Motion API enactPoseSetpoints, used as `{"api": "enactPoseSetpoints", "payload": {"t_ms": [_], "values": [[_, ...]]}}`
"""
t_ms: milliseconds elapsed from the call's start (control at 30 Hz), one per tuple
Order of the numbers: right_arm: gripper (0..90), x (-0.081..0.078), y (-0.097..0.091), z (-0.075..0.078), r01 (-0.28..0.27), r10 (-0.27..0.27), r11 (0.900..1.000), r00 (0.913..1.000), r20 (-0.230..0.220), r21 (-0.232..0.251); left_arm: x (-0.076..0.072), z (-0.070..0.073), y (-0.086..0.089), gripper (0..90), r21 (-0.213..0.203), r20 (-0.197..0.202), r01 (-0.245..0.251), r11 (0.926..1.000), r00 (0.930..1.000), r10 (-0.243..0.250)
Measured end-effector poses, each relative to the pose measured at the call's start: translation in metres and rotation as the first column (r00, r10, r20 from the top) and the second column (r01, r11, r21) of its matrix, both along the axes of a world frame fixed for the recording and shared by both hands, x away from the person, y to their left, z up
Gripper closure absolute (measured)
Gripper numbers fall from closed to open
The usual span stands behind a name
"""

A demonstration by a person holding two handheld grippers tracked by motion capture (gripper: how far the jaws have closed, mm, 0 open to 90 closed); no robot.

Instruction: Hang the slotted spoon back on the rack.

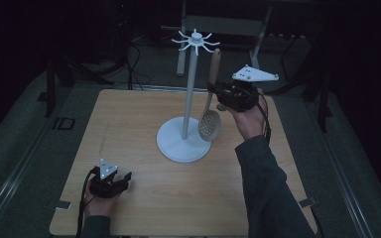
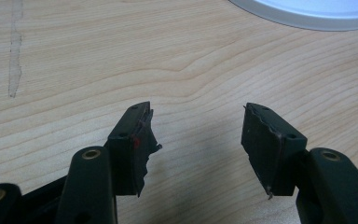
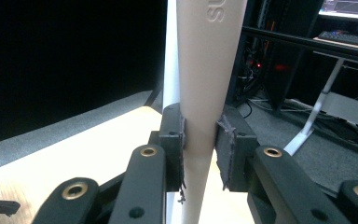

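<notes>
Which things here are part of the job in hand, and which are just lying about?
In the job:
- slotted spoon, clamped at its handle by the right gripper
- white hook stand

Not in play:
- left gripper, jaws open over the table
- desk behind

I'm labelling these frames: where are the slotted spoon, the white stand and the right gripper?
Slotted spoon [image 1: 210,125], high view, perforated bowl.
White stand [image 1: 189,84], high view, upright pole.
Right gripper [image 3: 199,140], right gripper view, midway between the jaws.

One slotted spoon [image 1: 211,121], one white stand [image 1: 188,99], two tongs [image 1: 124,179] [image 1: 212,88], one table [image 1: 129,124].
</notes>
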State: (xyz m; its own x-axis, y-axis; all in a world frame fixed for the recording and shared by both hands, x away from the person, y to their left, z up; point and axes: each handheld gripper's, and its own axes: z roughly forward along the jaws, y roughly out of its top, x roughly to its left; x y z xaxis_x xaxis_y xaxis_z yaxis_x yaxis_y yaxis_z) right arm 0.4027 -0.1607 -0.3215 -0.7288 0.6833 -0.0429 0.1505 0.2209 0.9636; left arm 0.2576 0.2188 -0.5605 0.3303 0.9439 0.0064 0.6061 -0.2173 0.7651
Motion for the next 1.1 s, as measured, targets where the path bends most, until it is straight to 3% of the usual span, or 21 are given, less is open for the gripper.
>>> {"api": "enactPoseSetpoints", "payload": {"t_ms": [1100], "values": [[73.6, 0.0081, 0.0094, 0.0026, -0.013, 0.013, 0.9999, 0.9997, -0.018, 0.008, -0.0006, 0.0004, 0.0007, 43.1, -0.002, 0.000, -0.004, 1.0000, 1.0000, 0.004]]}}
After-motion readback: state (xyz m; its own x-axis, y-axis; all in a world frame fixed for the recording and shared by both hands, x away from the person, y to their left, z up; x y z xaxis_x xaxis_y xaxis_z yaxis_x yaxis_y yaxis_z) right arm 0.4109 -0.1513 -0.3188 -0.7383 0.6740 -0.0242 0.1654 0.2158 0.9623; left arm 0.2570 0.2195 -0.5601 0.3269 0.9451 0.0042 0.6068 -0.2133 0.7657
